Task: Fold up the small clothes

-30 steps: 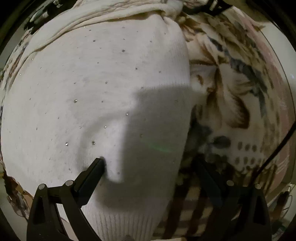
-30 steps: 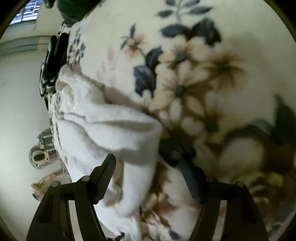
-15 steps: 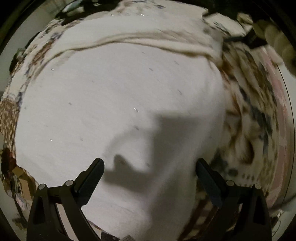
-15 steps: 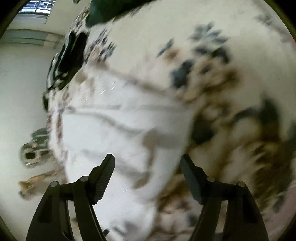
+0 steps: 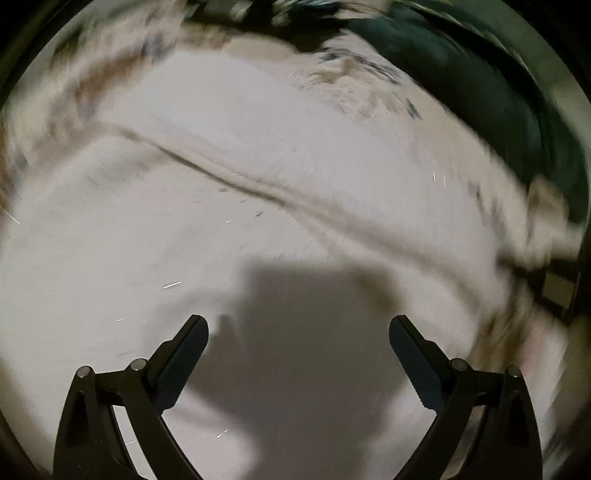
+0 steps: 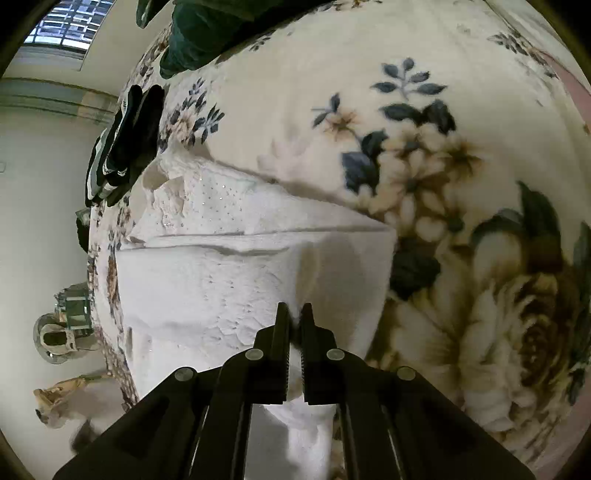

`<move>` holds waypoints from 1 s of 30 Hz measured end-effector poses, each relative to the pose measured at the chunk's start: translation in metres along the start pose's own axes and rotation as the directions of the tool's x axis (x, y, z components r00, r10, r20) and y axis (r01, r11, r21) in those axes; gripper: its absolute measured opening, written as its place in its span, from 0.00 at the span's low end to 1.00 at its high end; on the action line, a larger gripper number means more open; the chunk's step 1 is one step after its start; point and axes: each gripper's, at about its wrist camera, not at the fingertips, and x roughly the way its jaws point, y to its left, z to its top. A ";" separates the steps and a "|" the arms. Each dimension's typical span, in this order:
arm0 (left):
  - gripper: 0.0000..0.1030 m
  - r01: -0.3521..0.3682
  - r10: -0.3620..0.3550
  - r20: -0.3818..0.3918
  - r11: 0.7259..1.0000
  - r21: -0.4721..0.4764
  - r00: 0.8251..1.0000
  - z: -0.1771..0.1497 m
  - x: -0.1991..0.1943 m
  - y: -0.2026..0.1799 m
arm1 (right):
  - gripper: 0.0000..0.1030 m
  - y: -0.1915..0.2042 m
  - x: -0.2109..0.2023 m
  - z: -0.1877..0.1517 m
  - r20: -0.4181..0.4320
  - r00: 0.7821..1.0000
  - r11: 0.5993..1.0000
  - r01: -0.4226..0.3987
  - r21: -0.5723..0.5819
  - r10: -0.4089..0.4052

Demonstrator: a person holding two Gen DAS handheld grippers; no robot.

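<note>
A white knit sweater (image 6: 229,273) with tiny sparkly studs lies on a floral blanket (image 6: 424,155). It has a fold line across its middle. My right gripper (image 6: 294,314) is shut on a pinch of the sweater's fabric near its lower edge. In the blurred left wrist view the same sweater (image 5: 258,192) fills the frame. My left gripper (image 5: 298,332) is open and empty just above it, its shadow falling on the cloth.
A dark green garment (image 6: 207,33) lies at the blanket's far edge, also in the left wrist view (image 5: 480,96). A black and white striped garment (image 6: 122,144) sits at the bed's left edge. Floor clutter (image 6: 62,328) lies beyond the bed.
My right gripper closed on the sweater's fabric; it was open before. My left gripper swept across the sweater, staying open, and the view now shows the green garment.
</note>
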 end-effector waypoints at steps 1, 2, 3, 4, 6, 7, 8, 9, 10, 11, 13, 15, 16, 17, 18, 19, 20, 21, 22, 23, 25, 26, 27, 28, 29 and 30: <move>0.97 0.063 -0.064 -0.018 0.995 -0.076 0.998 0.011 0.014 0.007 | 0.05 0.001 0.000 0.001 -0.003 1.000 1.000 -0.004 -0.002 0.004; 0.97 0.112 -0.117 -0.030 0.983 -0.147 0.993 0.021 0.029 0.013 | 0.05 0.003 0.002 0.002 -0.004 1.000 1.000 -0.001 -0.010 0.000; 0.97 0.138 -0.148 -0.035 0.970 -0.201 0.988 0.028 0.041 0.017 | 0.05 0.006 0.003 0.004 -0.002 1.000 1.000 0.001 -0.014 -0.001; 0.96 0.144 -0.154 -0.029 0.965 -0.221 0.988 0.023 0.042 0.009 | 0.05 0.007 0.004 0.005 0.000 1.000 1.000 -0.002 -0.013 0.002; 0.80 0.147 -0.147 0.014 0.963 -0.224 0.989 0.030 0.044 0.006 | 0.05 0.011 0.006 0.009 0.006 1.000 1.000 -0.010 -0.005 0.010; 0.67 0.135 -0.130 0.035 0.970 -0.203 0.991 0.031 0.042 0.001 | 0.05 0.013 0.007 0.010 0.010 1.000 1.000 -0.014 -0.004 0.014; 0.27 0.108 -0.101 0.047 0.979 -0.175 0.994 0.033 0.040 -0.002 | 0.05 0.015 0.008 0.011 0.016 1.000 1.000 -0.015 0.002 0.015; 0.20 0.100 -0.092 0.052 0.980 -0.171 0.994 0.034 0.039 -0.002 | 0.05 0.015 0.008 0.012 0.018 1.000 1.000 -0.019 0.005 0.018; 0.19 0.111 -0.101 0.064 0.977 -0.184 0.993 0.034 0.037 0.001 | 0.05 0.015 0.008 0.013 0.021 0.999 1.000 -0.026 0.010 0.025; 0.15 0.114 -0.101 0.075 0.975 -0.192 0.992 0.034 0.035 0.004 | 0.05 0.015 0.008 0.013 0.024 0.999 1.000 -0.027 0.014 0.026; 0.13 0.120 -0.103 0.093 0.974 -0.193 0.990 0.034 0.030 0.008 | 0.05 0.015 0.008 0.012 0.026 0.999 0.999 -0.029 0.014 0.028; 0.09 0.114 -0.093 0.119 0.975 -0.189 0.989 0.034 0.023 0.012 | 0.05 0.015 0.007 0.012 0.031 0.999 1.000 -0.022 0.016 0.021; 0.07 0.113 -0.087 0.138 0.975 -0.191 0.987 0.035 0.018 0.014 | 0.05 0.015 0.006 0.011 0.039 0.999 1.000 -0.016 0.015 0.015; 0.07 0.118 -0.089 0.149 0.974 -0.194 0.985 0.036 0.017 0.015 | 0.05 0.015 0.004 0.011 0.044 0.999 1.000 -0.020 0.018 0.019; 0.08 0.134 -0.105 0.152 0.971 -0.198 0.983 0.035 0.016 0.014 | 0.05 0.014 0.002 0.010 0.051 0.998 0.999 -0.024 0.022 0.023; 0.11 0.174 -0.146 0.139 0.961 -0.216 0.979 0.033 0.016 0.017 | 0.05 0.014 0.000 0.011 0.058 0.998 0.999 -0.027 0.023 0.025; 0.15 0.202 -0.177 0.125 0.952 -0.230 0.976 0.033 0.019 0.016 | 0.05 0.014 -0.001 0.011 0.061 0.998 0.999 -0.031 0.025 0.030; 0.25 0.214 -0.196 0.097 0.943 -0.253 0.976 0.029 0.020 0.018 | 0.05 0.015 -0.002 0.013 0.067 0.997 0.999 -0.036 0.028 0.034; 0.30 0.222 -0.207 0.083 0.938 -0.268 0.975 0.026 0.023 0.015 | 0.05 0.015 -0.004 0.014 0.074 0.996 0.999 -0.042 0.029 0.040; 0.35 0.257 -0.247 0.071 0.921 -0.292 0.966 0.018 0.023 0.017 | 0.05 0.018 -0.008 0.017 0.086 0.995 0.998 -0.061 0.031 0.058; 0.37 0.265 -0.260 0.059 0.914 -0.308 0.964 0.012 0.025 0.012 | 0.05 0.024 -0.015 0.021 0.111 0.990 0.995 -0.094 0.036 0.089; 0.37 0.273 -0.270 0.054 0.912 -0.307 0.961 0.009 0.028 0.009 | 0.05 0.030 -0.021 0.023 0.130 0.985 0.993 -0.115 0.031 0.110; 0.37 0.267 -0.265 0.050 0.912 -0.311 0.963 0.010 0.032 0.007 | 0.05 0.034 -0.026 0.025 0.144 0.982 0.991 -0.128 0.026 0.123; 0.37 0.269 -0.266 0.054 0.909 -0.317 0.962 0.011 0.035 0.006 | 0.05 0.039 -0.031 0.027 0.156 0.978 0.990 -0.142 0.018 0.138; 0.37 0.275 -0.270 0.063 0.902 -0.333 0.961 0.014 0.040 0.005 | 0.05 0.044 -0.036 0.029 0.161 0.975 0.988 -0.155 0.006 0.152; 0.37 0.268 -0.261 0.067 0.900 -0.345 0.963 0.018 0.045 0.005 | 0.05 0.048 -0.038 0.030 0.165 0.974 0.987 -0.160 -0.002 0.158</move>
